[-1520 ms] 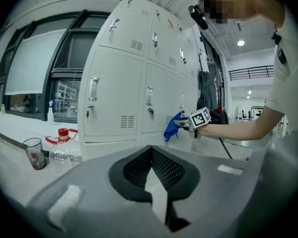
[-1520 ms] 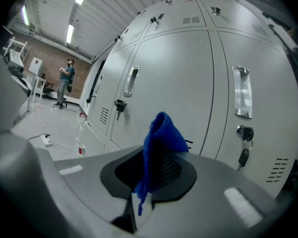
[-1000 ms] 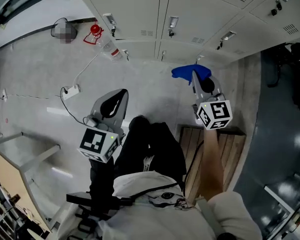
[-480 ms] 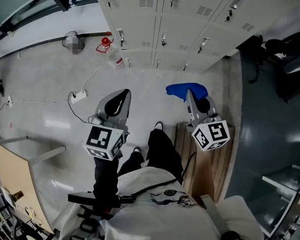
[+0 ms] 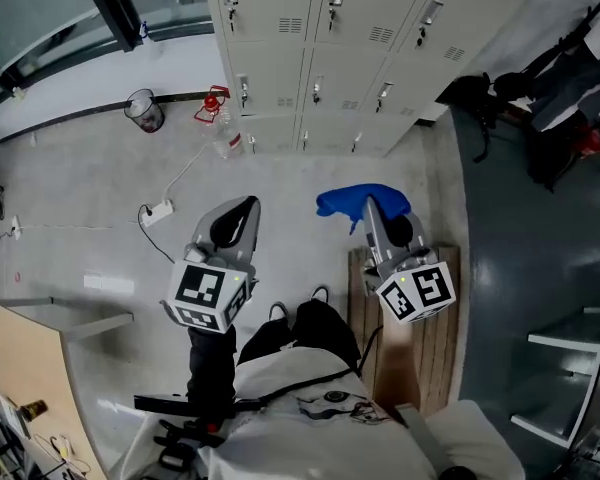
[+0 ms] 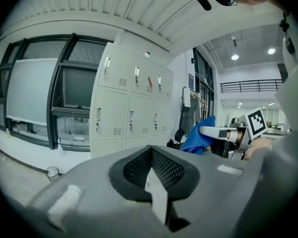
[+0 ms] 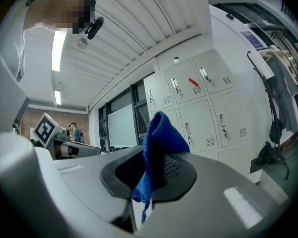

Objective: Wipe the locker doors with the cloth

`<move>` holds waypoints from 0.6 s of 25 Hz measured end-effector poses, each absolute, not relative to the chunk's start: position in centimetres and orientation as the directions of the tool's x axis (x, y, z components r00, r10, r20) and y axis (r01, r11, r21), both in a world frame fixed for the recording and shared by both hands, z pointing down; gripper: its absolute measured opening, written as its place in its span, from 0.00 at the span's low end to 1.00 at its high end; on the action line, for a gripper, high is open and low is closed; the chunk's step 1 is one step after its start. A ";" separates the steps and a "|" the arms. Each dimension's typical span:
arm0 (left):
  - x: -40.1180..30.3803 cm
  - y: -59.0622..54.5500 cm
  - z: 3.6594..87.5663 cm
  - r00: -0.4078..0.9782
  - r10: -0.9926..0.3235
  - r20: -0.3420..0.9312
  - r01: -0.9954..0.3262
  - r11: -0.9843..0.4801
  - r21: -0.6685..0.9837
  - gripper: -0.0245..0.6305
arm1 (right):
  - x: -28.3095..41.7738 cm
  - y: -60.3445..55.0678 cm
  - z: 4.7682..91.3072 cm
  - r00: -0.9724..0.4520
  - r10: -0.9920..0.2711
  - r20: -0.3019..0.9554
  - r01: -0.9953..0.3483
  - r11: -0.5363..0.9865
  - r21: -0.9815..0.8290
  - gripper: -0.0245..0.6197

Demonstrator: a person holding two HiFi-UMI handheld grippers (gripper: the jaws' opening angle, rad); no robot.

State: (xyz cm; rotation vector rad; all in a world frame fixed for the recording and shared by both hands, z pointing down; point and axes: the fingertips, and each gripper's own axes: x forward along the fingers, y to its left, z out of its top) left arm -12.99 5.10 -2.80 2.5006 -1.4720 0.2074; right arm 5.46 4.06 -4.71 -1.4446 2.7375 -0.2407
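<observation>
A bank of pale grey locker doors [image 5: 320,48] stands ahead across the floor, also seen as locker doors [image 6: 131,103] and locker doors [image 7: 203,108]. My right gripper [image 5: 365,208] is shut on a blue cloth [image 5: 355,200], which sticks up between the jaws as the blue cloth [image 7: 156,148]. That gripper is held well short of the lockers. My left gripper [image 5: 242,208] is shut with nothing in it, its jaws meeting at the left gripper [image 6: 151,175]. From the left gripper view the cloth [image 6: 198,135] and right gripper show at right.
A white cable with a power strip [image 5: 158,211] lies on the floor at left. A small bin [image 5: 145,111] and a red item [image 5: 212,103] sit by the wall. A wooden bench [image 5: 405,308] is under my right arm. Dark bags [image 5: 550,118] hang at right.
The view has drawn back and upward, so more locker doors show. Both grippers sit lower in the frame, the right one still holding the cloth.
</observation>
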 end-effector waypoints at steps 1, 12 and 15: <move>-12.6 5.6 -3.1 0.490 -0.839 0.234 -0.871 -0.475 0.124 0.03 | 5.6 4.5 -5.4 -0.565 -0.824 0.027 -0.818 0.556 -0.150 0.08; -9.7 8.2 -6.8 0.504 -0.843 0.187 -0.864 -0.493 0.104 0.03 | 8.1 7.5 -10.0 -0.559 -0.828 -0.035 -0.821 0.559 -0.115 0.08; -9.2 8.2 -7.8 0.502 -0.849 0.166 -0.865 -0.492 0.100 0.03 | 8.4 8.0 -10.8 -0.565 -0.824 -0.052 -0.817 0.567 -0.106 0.08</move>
